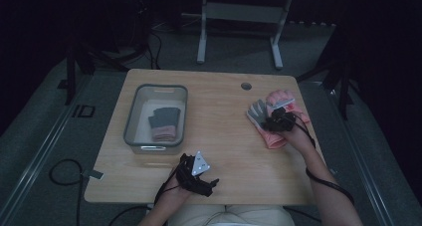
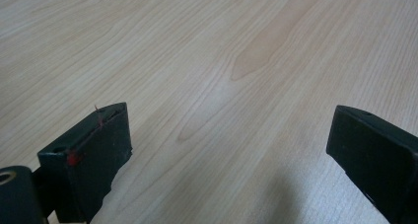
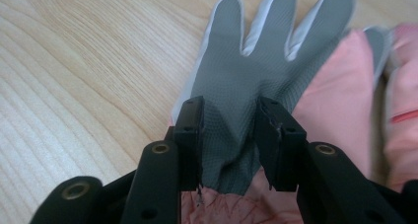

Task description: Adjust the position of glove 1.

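On the table's right side a grey glove (image 1: 258, 110) lies palm up on top of pink gloves (image 1: 274, 139). In the right gripper view the grey glove (image 3: 266, 61) spreads its fingers away from me, over a pink glove (image 3: 340, 110). My right gripper (image 3: 230, 120) is shut on the grey glove's palm, and the fabric bunches up between the pads. From above, the right gripper (image 1: 275, 120) sits over the glove pile. My left gripper (image 1: 211, 184) rests low near the table's front edge. Its jaws stand wide open over bare wood (image 2: 226, 135).
A clear plastic bin (image 1: 130, 122) stands at the left of the wooden table (image 1: 224, 141), holding a dark glove (image 1: 164, 117) and a pink glove (image 1: 164, 133). A cable hole (image 1: 246, 85) lies near the far edge. Cables trail from both grippers.
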Available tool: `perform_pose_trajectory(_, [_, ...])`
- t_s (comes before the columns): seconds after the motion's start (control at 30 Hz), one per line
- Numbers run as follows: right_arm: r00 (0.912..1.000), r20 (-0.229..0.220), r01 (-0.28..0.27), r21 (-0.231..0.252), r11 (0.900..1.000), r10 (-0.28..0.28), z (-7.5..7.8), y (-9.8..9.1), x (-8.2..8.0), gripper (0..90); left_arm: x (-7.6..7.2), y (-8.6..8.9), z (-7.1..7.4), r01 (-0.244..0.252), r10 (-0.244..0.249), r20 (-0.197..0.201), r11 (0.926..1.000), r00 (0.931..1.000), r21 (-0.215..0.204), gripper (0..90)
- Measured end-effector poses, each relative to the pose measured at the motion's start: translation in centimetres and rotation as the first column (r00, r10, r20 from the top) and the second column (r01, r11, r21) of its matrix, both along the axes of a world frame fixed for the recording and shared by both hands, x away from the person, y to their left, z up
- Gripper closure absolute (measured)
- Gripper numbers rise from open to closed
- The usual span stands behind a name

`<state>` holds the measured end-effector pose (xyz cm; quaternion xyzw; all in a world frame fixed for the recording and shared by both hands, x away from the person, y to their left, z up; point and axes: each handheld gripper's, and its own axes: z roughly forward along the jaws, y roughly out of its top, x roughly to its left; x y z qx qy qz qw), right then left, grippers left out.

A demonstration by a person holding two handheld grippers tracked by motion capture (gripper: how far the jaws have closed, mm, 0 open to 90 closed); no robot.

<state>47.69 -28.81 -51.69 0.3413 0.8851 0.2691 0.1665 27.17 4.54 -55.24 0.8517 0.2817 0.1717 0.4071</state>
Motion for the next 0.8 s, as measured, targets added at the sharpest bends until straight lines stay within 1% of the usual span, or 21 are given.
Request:
perform_pose_trajectory(0.03, [1.0, -0.006, 0.005, 0.01, 0.9999, -0.005, -0.3, -0.1, 0.1, 63.8, 0.0, 0.0, 0.0, -0.003, 0.003, 0.011, 1.0, 0.9999, -0.004, 3.0])
perform_pose_trajectory(0.07, [1.0, -0.006, 0.005, 0.01, 0.9999, -0.005, -0.3, -0.1, 0.1, 63.8, 0.0, 0.0, 0.0, -0.003, 0.003, 0.011, 1.0, 0.9999, -0.004, 3.0])
perform_pose_trajectory(0.1, [0.9999, -0.003, 0.011, 0.01, 0.9999, -0.011, -0.5, 0.0, 0.0, 64.4, 0.1, -0.1, -0.1, -0.002, 0.002, 0.025, 1.0, 0.9997, -0.003, 3.0])
perform_pose_trajectory(0.13, [0.9999, 0.009, 0.008, 0.01, 0.9999, -0.008, -0.9, 0.2, -0.3, 65.5, 0.2, -0.1, -0.2, 0.001, -0.001, 0.023, 1.0, 0.9997, -0.003, 3.0])
perform_pose_trajectory(0.2, [0.9998, 0.012, 0.019, 0.016, 0.9997, -0.019, -1.1, 0.2, -0.4, 68.8, 0.3, -0.1, -0.3, 0.006, -0.006, 0.028, 1.0, 0.9996, 0.0, 3.0])
perform_pose_trajectory(0.27, [0.9991, -0.001, 0.043, 0.032, 0.9986, -0.043, -1.3, 0.1, -0.4, 72.9, 0.4, -0.1, -0.3, 0.014, -0.015, 0.027, 0.9999, 0.9995, 0.01, 3.0])
perform_pose_trajectory(0.33, [0.9977, -0.005, 0.067, 0.047, 0.9966, -0.067, -1.5, 0.1, -0.4, 77.3, 0.6, -0.1, -0.4, 0.014, -0.014, 0.027, 0.9999, 0.9995, 0.01, 3.0])
perform_pose_trajectory(0.4, [0.9954, 0.005, 0.096, 0.054, 0.994, -0.096, -1.6, 0.2, -0.6, 81.2, 0.6, -0.1, -0.4, 0.018, -0.018, 0.038, 0.9998, 0.9991, 0.005, 3.0])
perform_pose_trajectory(0.43, [0.994, 0.009, 0.108, 0.055, 0.9926, -0.109, -1.6, 0.3, -0.7, 82.6, 0.6, -0.2, -0.5, 0.019, -0.019, 0.042, 0.9998, 0.9989, 0.011, 3.0])
perform_pose_trajectory(0.47, [0.992, 0.013, 0.125, 0.064, 0.9901, -0.126, -1.6, 0.3, -0.8, 84.0, 0.6, -0.2, -0.5, 0.017, -0.017, 0.044, 0.9997, 0.9989, 0.016, 3.0])
perform_pose_trajectory(0.53, [0.9861, 0.016, 0.163, 0.103, 0.9812, -0.166, -1.6, 0.4, -1.2, 86.4, 0.6, -0.3, -0.6, 0.023, -0.023, 0.044, 0.9997, 0.9987, 0.009, 3.0])
perform_pose_trajectory(0.6, [0.9815, 0.034, 0.184, 0.113, 0.9765, -0.188, -1.3, 0.5, -1.5, 87.7, 0.4, -0.3, -0.7, 0.022, -0.022, 0.047, 0.9996, 0.9986, 0.02, 3.0])
perform_pose_trajectory(0.63, [0.9778, 0.032, 0.201, 0.135, 0.9702, -0.207, -1.0, 0.5, -1.7, 87.9, 0.4, -0.3, -0.7, 0.023, -0.024, 0.048, 0.9996, 0.9985, 0.017, 3.0])
perform_pose_trajectory(0.67, [0.9778, 0.032, 0.201, 0.135, 0.9702, -0.207, -1.0, 0.5, -1.7, 87.9, 0.4, -0.3, -0.7, 0.023, -0.024, 0.048, 0.9996, 0.9985, 0.017, 3.0])
perform_pose_trajectory(0.7, [0.9747, 0.028, 0.215, 0.151, 0.9649, -0.222, -0.6, 0.5, -2.0, 88.0, 0.4, -0.1, -0.6, 0.017, -0.017, 0.047, 0.9998, 0.9987, 0.008, 3.0])
perform_pose_trajectory(0.73, [0.9705, 0.046, 0.225, 0.182, 0.9573, -0.237, 0.4, 0.7, -2.6, 88.1, 0.5, 0.0, -0.5, 0.015, -0.015, 0.045, 0.9999, 0.9989, 0.004, 3.0])
perform_pose_trajectory(0.8, [0.9654, 0.073, 0.228, 0.229, 0.9464, -0.25, 1.5, 1.0, -3.5, 88.2, 0.6, 0.1, -0.4, 0.014, -0.013, 0.037, 0.9998, 0.9992, -0.013, 2.9])
